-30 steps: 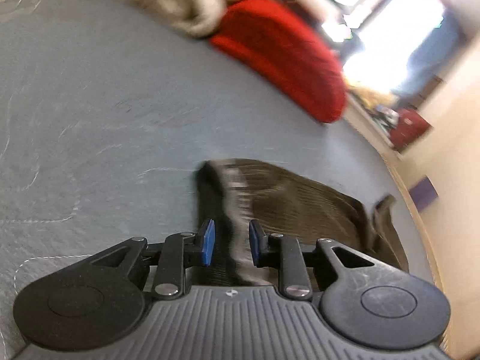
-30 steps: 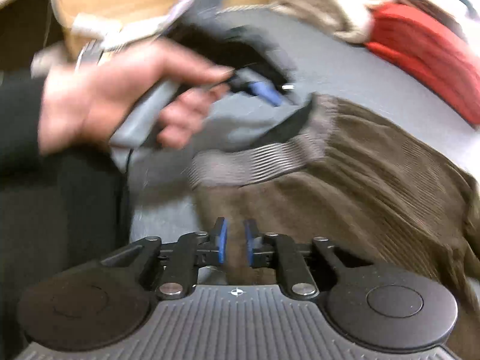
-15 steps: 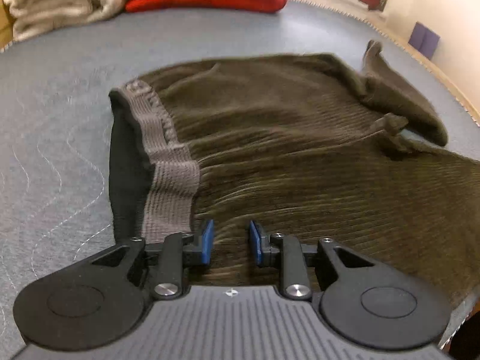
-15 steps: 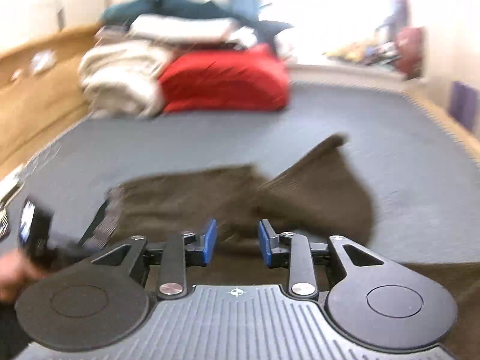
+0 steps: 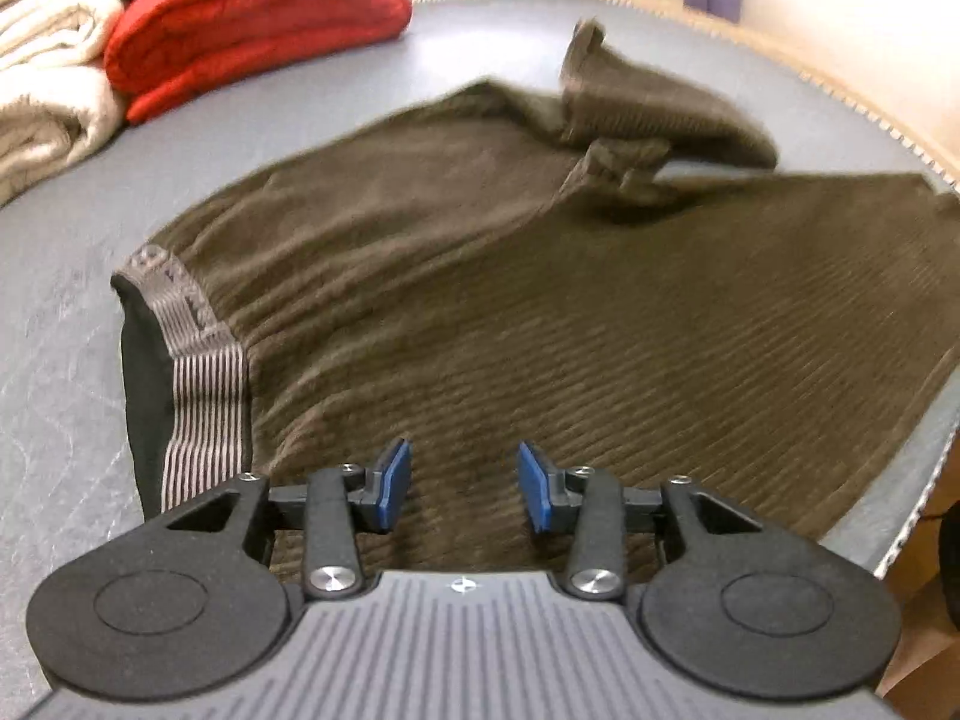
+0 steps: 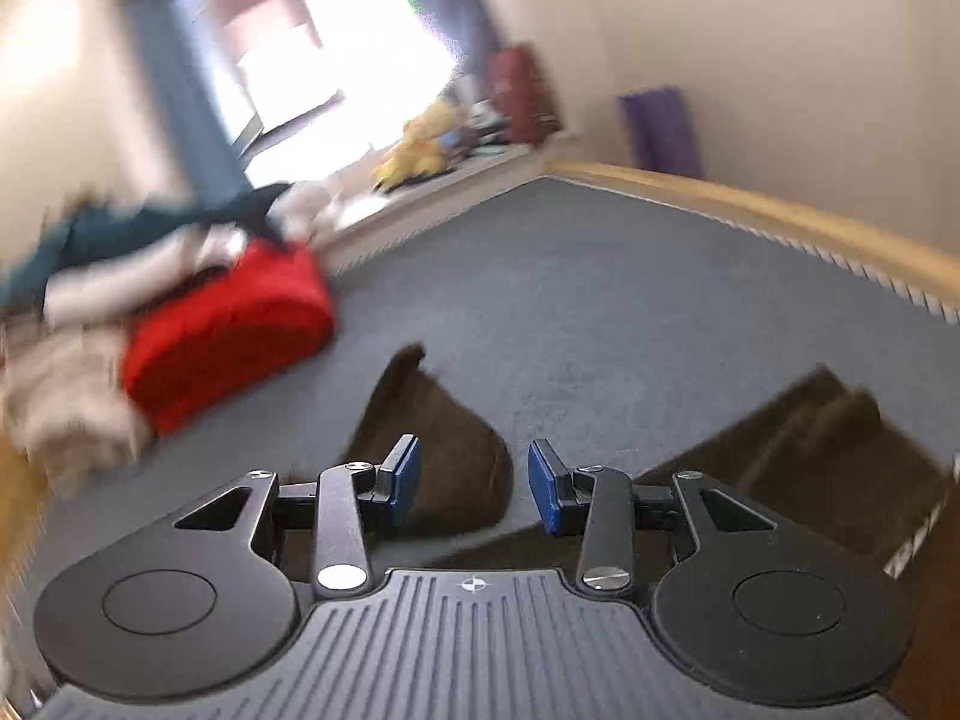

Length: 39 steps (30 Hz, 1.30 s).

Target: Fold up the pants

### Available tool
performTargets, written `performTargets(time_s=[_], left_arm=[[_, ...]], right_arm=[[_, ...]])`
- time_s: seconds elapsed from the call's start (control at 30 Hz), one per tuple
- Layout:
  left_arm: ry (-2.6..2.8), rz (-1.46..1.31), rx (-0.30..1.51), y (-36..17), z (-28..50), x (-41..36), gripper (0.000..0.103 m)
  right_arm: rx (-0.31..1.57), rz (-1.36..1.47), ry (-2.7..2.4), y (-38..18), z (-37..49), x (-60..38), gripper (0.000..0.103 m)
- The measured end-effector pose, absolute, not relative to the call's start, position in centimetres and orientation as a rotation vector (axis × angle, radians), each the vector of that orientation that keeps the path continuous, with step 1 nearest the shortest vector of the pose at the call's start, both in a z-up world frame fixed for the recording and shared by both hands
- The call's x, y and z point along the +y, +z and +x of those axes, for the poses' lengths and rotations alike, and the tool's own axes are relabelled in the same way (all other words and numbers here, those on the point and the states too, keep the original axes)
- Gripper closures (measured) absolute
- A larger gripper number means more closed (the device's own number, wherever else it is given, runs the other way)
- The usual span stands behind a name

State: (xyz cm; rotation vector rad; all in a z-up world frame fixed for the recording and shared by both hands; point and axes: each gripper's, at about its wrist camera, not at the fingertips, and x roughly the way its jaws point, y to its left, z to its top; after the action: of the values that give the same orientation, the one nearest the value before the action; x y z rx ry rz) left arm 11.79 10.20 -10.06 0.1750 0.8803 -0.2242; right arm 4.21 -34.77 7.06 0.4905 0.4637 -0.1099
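Brown ribbed corduroy pants [image 5: 540, 300] lie spread on the grey quilted mattress [image 5: 54, 360], striped waistband at nine o'clock. The left gripper [image 5: 465, 483] hovers above them, blue pads apart, empty. The right gripper [image 6: 474, 483] likewise gapes empty.

pants [image 5: 480, 300] on mattress [image 5: 54, 360] | folded blankets [image 5: 240, 18] behind (far-left corner)

Each claw [image 5: 462, 483] [image 6: 474, 489] is matte black with blue pads, silver screws and seemingly ribbed grey housing.
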Motion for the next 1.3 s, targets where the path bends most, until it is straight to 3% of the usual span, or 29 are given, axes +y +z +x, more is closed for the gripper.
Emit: performTargets(time_s=[0.13,0.33,0.47,0.77,0.93,1.13,1.3], left_arm=[[-0.244,0.196,0.816,-9.2,11.1,8.9,0.042],[-0.23,0.254,0.767,-9.7,11.1,7.8,0.041],[-0.176,0.24,0.716,-9.8,11.5,8.1,0.032],[-0.172,0.184,0.709,-9.7,12.1,7.9,0.032],[-0.158,0.216,0.878,-12.4,13.3,7.9,0.043],[-0.15,0.231,0.86,-12.6,12.9,7.8,0.043],[-0.114,0.216,0.851,-12.8,12.6,7.6,0.043]], right_arm=[[0.434,0.58,-0.173,7.2,4.8,-36.1,0.062],[0.459,0.544,-0.184,4.4,7.9,-35.9,0.062],[0.48,0.494,-0.146,3.4,10.2,-35.8,0.062],[0.587,0.398,-0.087,-0.8,17.5,-33.6,0.062],[0.607,0.33,-0.014,-1.4,20.2,-31.8,0.063],[0.578,0.349,-0.014,-2.2,24.5,-32.6,0.082],[0.636,0.433,-0.008,-4.7,29.3,-34.8,0.081]])
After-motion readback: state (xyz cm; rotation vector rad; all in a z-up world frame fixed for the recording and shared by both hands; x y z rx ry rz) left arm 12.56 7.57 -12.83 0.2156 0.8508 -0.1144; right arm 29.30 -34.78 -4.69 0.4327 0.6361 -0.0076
